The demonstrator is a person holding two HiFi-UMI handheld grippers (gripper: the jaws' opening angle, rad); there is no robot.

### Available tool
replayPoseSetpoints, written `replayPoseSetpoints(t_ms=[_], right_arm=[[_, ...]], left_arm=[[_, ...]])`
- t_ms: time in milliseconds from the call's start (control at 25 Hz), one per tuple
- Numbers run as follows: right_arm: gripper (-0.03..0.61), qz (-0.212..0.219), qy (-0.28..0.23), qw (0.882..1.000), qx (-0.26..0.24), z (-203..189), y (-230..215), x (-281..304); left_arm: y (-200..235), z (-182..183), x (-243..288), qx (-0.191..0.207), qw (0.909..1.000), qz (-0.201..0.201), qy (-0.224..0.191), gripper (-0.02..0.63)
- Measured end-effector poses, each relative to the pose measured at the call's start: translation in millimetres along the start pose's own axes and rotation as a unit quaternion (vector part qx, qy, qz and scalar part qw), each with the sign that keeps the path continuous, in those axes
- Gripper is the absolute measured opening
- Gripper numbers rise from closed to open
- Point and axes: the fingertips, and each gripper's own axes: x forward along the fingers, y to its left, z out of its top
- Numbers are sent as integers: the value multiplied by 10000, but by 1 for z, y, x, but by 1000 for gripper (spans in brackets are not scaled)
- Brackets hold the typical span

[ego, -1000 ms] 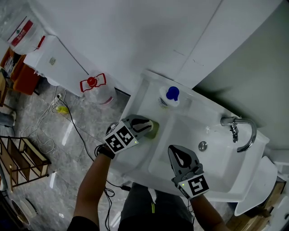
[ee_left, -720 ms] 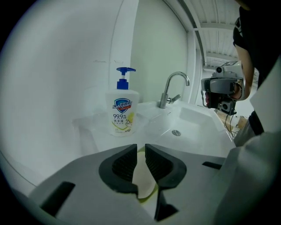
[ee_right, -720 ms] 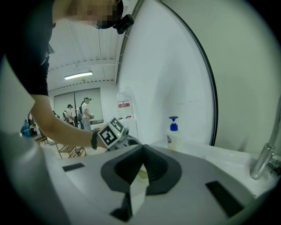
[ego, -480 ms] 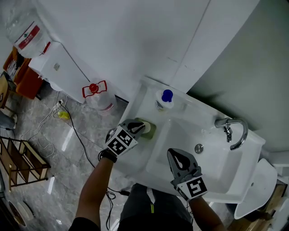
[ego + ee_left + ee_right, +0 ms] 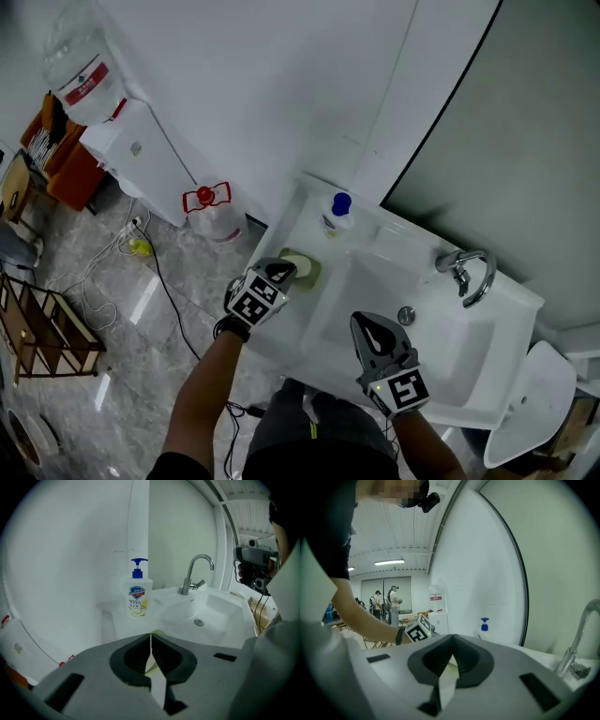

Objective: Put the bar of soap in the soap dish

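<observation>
Left gripper [image 5: 279, 273] jaws closed, empty, tips half covering dish [image 5: 307, 273]; soap indistinct. Right gripper [image 5: 373, 330] at 5 o'clock, closed, empty.

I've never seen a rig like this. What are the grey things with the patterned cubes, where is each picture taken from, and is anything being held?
There is no robot here. A person holds a two-jaw gripper in each hand, and the patterned cubes are part of the grippers. The head view looks down from a camera on the person's head at a white sink. The other two pictures come from cameras riding on each gripper, looking along its jaws. On the sink's rim stand a pump soap bottle and a green soap dish, and a tap curves over the basin. The left gripper hovers at the dish and the right gripper over the basin. Both have their jaws together and hold nothing. A pale bar, probably the soap, lies in the dish.
</observation>
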Motion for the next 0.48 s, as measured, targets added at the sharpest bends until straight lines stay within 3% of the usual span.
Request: replayPoseSetpoints(t_ms=[320,480], right_arm=[[14,-38,-253,9996,-118,14,-4,-28],[14,23,-366,9992,-139,17,-4,-34]], left_arm=[[-30,20,-23,-205,9981,471,-325,21],[-36,29,-42,-493,9950,725,-477,20]])
